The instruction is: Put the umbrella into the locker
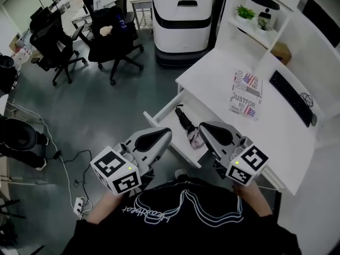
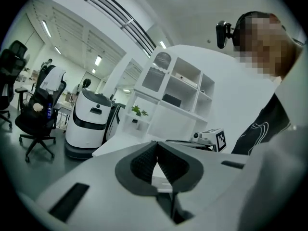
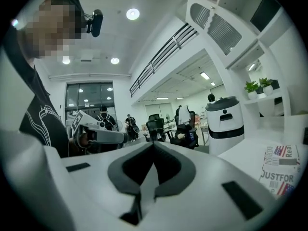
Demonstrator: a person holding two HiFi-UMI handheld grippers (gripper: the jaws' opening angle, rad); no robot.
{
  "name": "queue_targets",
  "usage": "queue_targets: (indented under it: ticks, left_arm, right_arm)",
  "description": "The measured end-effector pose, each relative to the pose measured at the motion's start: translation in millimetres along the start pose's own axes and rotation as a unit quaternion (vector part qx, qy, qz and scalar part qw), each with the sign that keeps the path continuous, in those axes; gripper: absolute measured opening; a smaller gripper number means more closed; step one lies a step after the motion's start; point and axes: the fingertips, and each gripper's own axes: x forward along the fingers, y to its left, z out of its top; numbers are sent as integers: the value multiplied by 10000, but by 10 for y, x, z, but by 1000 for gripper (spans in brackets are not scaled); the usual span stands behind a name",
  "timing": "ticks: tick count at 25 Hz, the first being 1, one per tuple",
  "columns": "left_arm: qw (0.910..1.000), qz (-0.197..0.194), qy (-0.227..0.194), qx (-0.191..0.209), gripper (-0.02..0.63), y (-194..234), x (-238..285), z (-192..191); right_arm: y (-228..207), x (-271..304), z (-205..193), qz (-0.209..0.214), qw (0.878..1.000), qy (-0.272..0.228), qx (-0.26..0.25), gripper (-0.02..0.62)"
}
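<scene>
left gripper (image 1: 164, 133): jaws pinched together, empty | right gripper (image 1: 205, 127): same, closed tight | both held side by side out front, pointing about level

- Umbrella (image 1: 185, 122): dark matt cloth, folded soft, with a paler patterned patch at one end.
- Left gripper (image 1: 168, 133) and right gripper (image 1: 202, 126): smooth pale-grey plastic shells, matt. The fingers (image 2: 143, 161) are lined with dark ribbed pads that look rubbery.
- Tabletop (image 1: 212, 78) and drawer (image 1: 150, 118): white and smooth, with a faint sheen.
- Printed paper (image 1: 245, 93): flat, slightly glossy.
- Keyboard (image 1: 289, 97): black matt plastic.
- Wheeled robot (image 1: 183, 15): glossy white plastic with black bands.
- Floor (image 1: 111, 110): grey and smooth, with a dull sheen.
</scene>
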Motion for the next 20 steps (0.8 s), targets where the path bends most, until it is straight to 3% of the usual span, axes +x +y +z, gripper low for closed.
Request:
queue_targets:
  ticks: [4,9,13,20]
  left_arm:
    - [9998,175,-67,-29,5,75,28,-24]
    - [9993,303,-8,-207,5,205,101,-117]
    - [9991,269,10,-327,5,241,122,-154]
    - [9990,249,42,-369,5,260,152,-193]
  right_arm:
    - [-78,-36,-47,-104,9999,49,-121,3]
    - [-233,-52,-169,-75,9991,20,409,3]
    - [-295,-47,-207,-226,9995,160,147,3]
    - [-342,-64,-219,-326,9991,201,206,3]
